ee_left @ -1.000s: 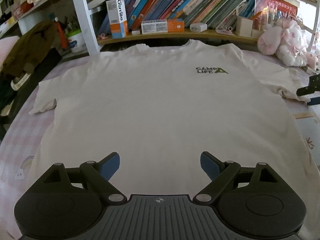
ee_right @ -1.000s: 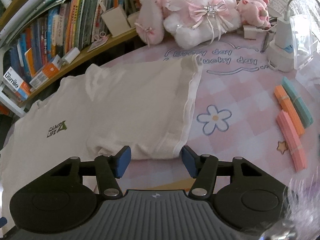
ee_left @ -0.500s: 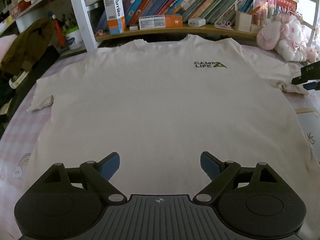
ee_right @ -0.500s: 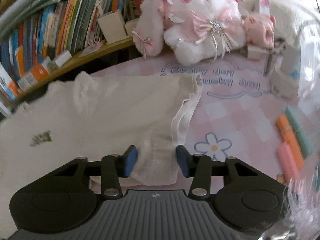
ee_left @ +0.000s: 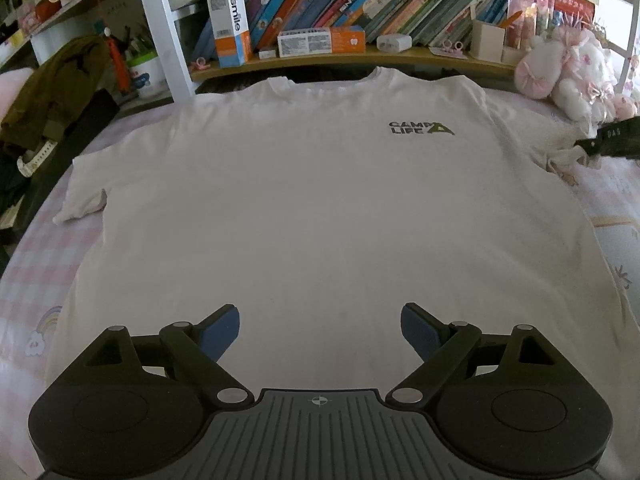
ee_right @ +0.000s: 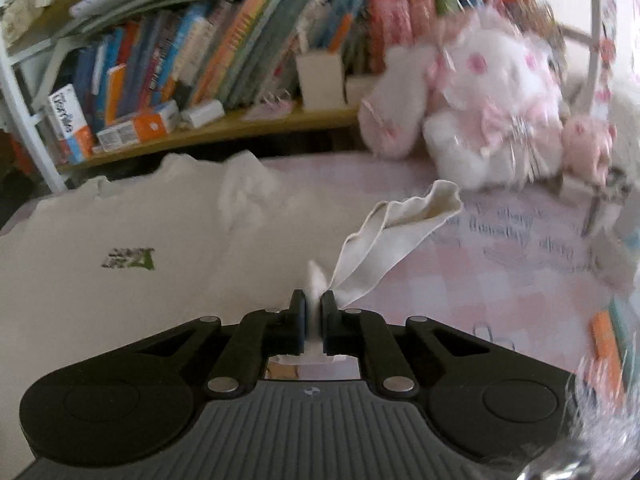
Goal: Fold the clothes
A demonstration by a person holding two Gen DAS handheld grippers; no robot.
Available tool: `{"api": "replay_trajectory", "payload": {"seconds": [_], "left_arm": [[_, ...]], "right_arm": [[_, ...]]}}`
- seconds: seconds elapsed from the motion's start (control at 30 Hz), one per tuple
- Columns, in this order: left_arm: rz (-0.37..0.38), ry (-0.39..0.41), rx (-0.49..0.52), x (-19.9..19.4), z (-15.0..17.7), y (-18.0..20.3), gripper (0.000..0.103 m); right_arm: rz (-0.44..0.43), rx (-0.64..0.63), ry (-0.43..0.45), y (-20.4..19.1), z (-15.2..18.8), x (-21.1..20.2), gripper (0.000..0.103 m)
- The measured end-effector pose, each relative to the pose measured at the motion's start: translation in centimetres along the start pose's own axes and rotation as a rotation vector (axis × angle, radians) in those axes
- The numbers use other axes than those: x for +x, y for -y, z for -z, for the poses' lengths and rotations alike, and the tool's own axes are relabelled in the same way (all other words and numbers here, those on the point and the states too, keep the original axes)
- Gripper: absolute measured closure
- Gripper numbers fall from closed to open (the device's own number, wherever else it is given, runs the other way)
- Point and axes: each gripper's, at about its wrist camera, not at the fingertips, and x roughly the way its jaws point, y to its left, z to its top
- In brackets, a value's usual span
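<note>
left gripper (ee_left: 320, 328): jaws wide, nothing between them, hovering over the hem end of the white T-shirt (ee_left: 312, 208)
right gripper (ee_right: 314, 312): jaws pinched narrow on the sleeve (ee_right: 384, 240), cloth lifted and trailing off toward 1 o'clock
T-shirt: spread flat, front up on the pink checked cover (ee_left: 36, 280); body fills 10 to 2 o'clock in the left wrist view, CAMP LIFE print (ee_left: 420, 128) at 1 o'clock, collar at 12, other sleeve (ee_left: 82, 194) flat at 10 o'clock
far: bookshelf (ee_left: 360, 54) at 12 o'clock, plush toy (ee_right: 492, 108) at 2 o'clock in the right wrist view
risk 1: grip looks to be on the sleeve edge only; thin bite could slip out mid-carry
risk 2: nothing pins the body, so pulling the sleeve could drag or wrinkle the whole shirt
risk 3: right wrist view is blurred; a swing toward 2 o'clock could clip the plush toy
</note>
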Motion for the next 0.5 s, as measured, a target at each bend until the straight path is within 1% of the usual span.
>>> {"api": "replay_trajectory", "payload": {"seconds": [0.07, 0.13, 0.23, 0.37, 0.5], "left_arm": [[0.001, -0.003, 0.003, 0.1, 0.1, -0.1, 0.013], [0.001, -0.007, 0.003, 0.2, 0.1, -0.1, 0.013], [0.002, -0.007, 0.002, 0.2, 0.0, -0.1, 0.013], [0.001, -0.006, 0.000, 0.2, -0.1, -0.3, 0.013], [0.002, -0.008, 0.001, 0.3, -0.2, -0.3, 0.013]], "right_arm": [[-0.012, 0.046, -0.013, 0.8, 0.2, 0.0, 0.087], [-0.017, 0.104, -0.019, 1.6, 0.2, 0.0, 0.084], [-0.018, 0.190, -0.025, 2.9, 0.2, -0.1, 0.063], [-0.018, 0.304, -0.034, 4.5, 0.3, -0.2, 0.058], [0.023, 0.373, -0.031, 5.9, -0.4, 0.4, 0.057]]}}
